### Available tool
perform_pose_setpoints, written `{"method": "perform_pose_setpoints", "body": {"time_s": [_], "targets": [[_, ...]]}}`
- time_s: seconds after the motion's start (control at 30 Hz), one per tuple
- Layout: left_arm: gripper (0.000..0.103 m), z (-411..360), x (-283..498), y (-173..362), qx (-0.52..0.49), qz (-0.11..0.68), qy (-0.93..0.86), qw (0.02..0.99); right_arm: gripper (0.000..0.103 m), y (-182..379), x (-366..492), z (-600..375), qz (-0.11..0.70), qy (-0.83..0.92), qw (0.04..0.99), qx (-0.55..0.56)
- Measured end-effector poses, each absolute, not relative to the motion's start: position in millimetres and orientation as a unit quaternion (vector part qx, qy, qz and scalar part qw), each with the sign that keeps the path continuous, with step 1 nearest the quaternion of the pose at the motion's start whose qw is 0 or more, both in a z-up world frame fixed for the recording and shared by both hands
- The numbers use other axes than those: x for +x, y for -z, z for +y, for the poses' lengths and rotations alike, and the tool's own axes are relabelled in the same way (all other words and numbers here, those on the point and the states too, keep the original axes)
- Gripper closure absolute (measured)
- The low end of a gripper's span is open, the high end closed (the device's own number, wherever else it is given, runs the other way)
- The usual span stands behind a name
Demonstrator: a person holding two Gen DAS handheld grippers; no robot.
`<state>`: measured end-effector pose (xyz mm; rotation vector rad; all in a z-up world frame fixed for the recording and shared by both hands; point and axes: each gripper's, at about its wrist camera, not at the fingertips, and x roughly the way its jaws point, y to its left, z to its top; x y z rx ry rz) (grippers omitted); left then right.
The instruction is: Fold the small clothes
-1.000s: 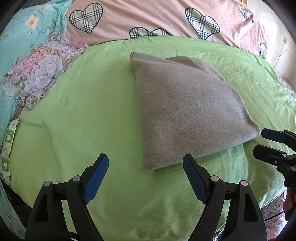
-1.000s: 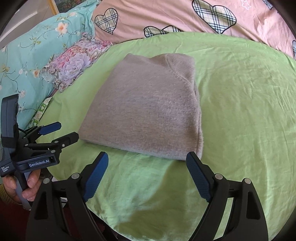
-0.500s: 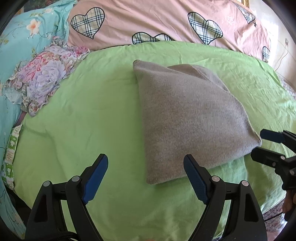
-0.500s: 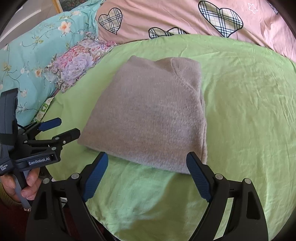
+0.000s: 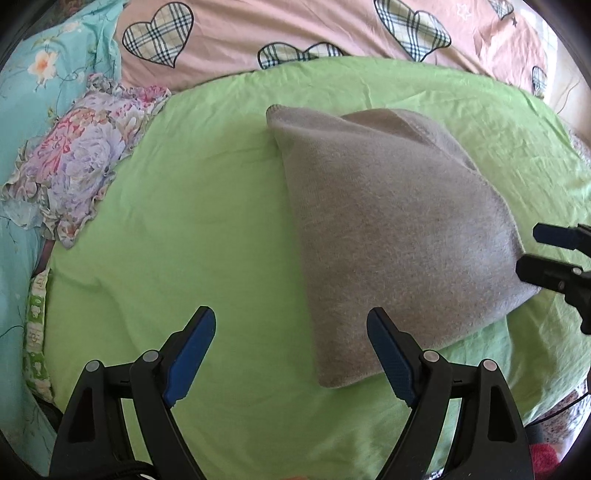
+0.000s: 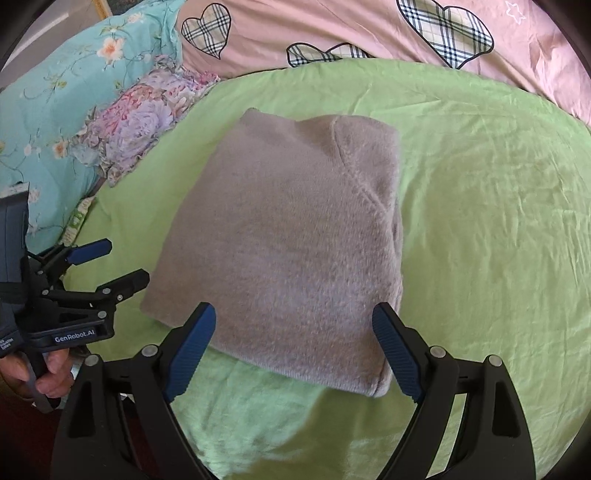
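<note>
A grey knit garment lies folded into a compact rectangle on the green sheet; it also shows in the right wrist view. My left gripper is open and empty, just short of the garment's near left corner. My right gripper is open and empty, its jaws straddling the garment's near edge from above. Each gripper shows in the other's view, the right one at the garment's right corner, the left one at its left corner.
A floral ruffled cloth and a turquoise floral pillow lie to the left. A pink quilt with plaid hearts lies behind the green sheet. The bed's near edge drops off below the grippers.
Both grippers have moved forward toward the garment's near edge. The garment has not moved. Both stay open.
</note>
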<state>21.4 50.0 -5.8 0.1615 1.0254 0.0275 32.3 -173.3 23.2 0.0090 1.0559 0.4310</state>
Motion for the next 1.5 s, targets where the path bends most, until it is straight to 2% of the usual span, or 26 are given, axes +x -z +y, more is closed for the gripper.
{"method": "perform_pose_setpoints", "body": {"time_s": [0.43,0.9,1.5], "targets": [[0.019,51,7,7,0.035,0.435,-0.013,0.9,0.015,-23,29,-174,0.464,-0.214,0.86,-0.004],[0.018,36,4,12,0.055,0.438,-0.009,0.897,0.015,-23,23,-166,0.441,-0.209,0.873,0.0],[0.018,37,18,19,0.045,0.452,-0.003,0.891,0.015,-18,36,-167,0.457,-0.208,0.865,0.008]]}}
